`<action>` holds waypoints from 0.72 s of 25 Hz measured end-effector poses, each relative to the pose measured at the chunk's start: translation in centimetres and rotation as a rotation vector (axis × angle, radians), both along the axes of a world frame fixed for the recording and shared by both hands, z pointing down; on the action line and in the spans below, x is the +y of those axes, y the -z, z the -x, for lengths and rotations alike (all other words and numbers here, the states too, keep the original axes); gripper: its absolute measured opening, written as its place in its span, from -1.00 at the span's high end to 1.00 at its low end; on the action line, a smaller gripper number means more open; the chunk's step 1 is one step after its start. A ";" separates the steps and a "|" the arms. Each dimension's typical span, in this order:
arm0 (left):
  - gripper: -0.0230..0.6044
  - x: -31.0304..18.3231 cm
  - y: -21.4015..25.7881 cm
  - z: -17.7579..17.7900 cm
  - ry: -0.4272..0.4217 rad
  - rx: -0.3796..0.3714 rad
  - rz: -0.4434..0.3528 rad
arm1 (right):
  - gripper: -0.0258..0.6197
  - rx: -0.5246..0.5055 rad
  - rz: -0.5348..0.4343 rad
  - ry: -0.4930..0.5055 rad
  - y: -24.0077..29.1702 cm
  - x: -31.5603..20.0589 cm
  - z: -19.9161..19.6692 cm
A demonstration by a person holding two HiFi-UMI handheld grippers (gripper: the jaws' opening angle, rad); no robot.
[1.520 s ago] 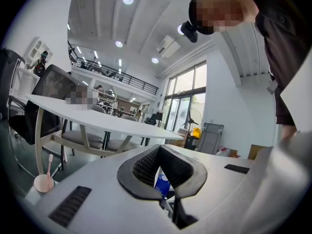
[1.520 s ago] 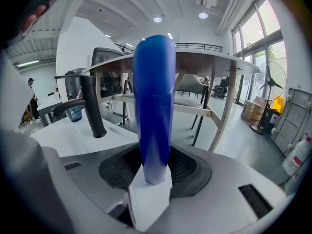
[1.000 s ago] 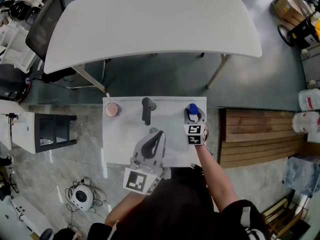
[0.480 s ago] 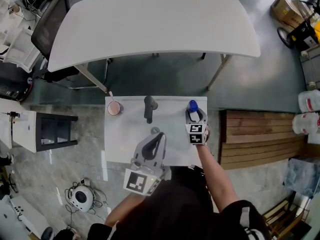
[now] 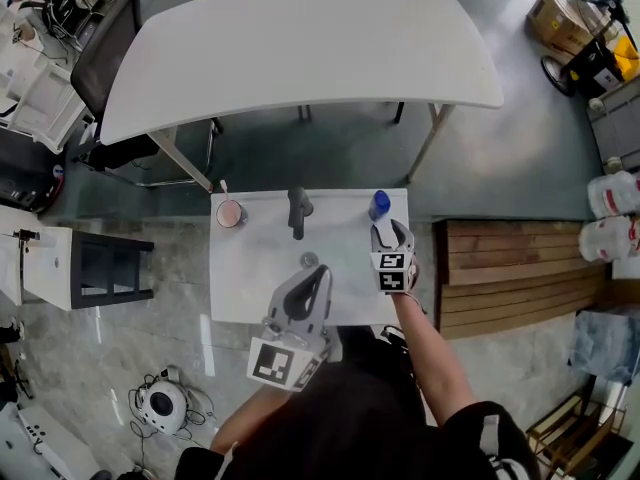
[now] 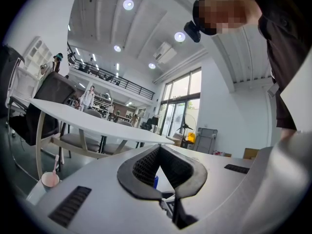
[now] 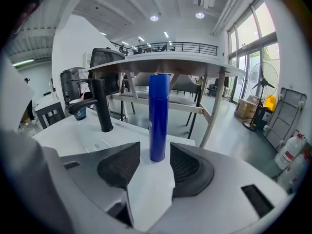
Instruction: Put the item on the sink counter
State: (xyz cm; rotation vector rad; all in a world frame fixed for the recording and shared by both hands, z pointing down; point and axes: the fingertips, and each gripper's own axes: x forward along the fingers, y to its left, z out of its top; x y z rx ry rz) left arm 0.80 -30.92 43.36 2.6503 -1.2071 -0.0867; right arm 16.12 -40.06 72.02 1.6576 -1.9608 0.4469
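Note:
A tall blue bottle (image 5: 379, 205) (image 7: 159, 116) stands upright at the far right corner of the white sink counter (image 5: 250, 278). My right gripper (image 5: 390, 230) (image 7: 155, 162) is just behind it. Its jaws are open and the pads do not touch the bottle, whose base sits at the gap between the tips. My left gripper (image 5: 316, 271) (image 6: 159, 149) hovers over the counter's near middle, tips together, with nothing in them. A sliver of the blue bottle (image 6: 155, 181) shows through its jaw loop.
A black faucet (image 5: 297, 211) (image 7: 101, 106) rises at the counter's far middle. A pink cup (image 5: 229, 215) (image 6: 50, 179) with a toothbrush stands at the far left corner. Beyond are a big white table (image 5: 300, 48) and a black chair (image 5: 100, 63); a wooden pallet (image 5: 500, 268) lies to the right.
My right gripper's jaws have spread and drawn back a little from the blue bottle, which now stands free on the counter. The left gripper has stayed put.

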 end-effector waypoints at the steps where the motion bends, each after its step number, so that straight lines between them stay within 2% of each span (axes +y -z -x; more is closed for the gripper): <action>1: 0.88 0.5 0.2 0.1 -0.002 0.007 0.000 | 0.37 -0.001 -0.004 -0.006 0.3 0.4 0.0; 5: 0.88 3.0 0.6 1.0 -0.022 0.004 -0.026 | 0.42 -0.029 -0.013 -0.039 1.5 2.9 0.6; 12: 0.88 8.6 2.0 3.7 -0.039 0.025 -0.061 | 0.74 -0.104 -0.043 -0.122 4.4 8.3 2.2; 18: 0.88 14.6 3.2 7.0 -0.047 0.046 -0.068 | 0.87 -0.145 -0.052 -0.185 6.9 15.1 4.2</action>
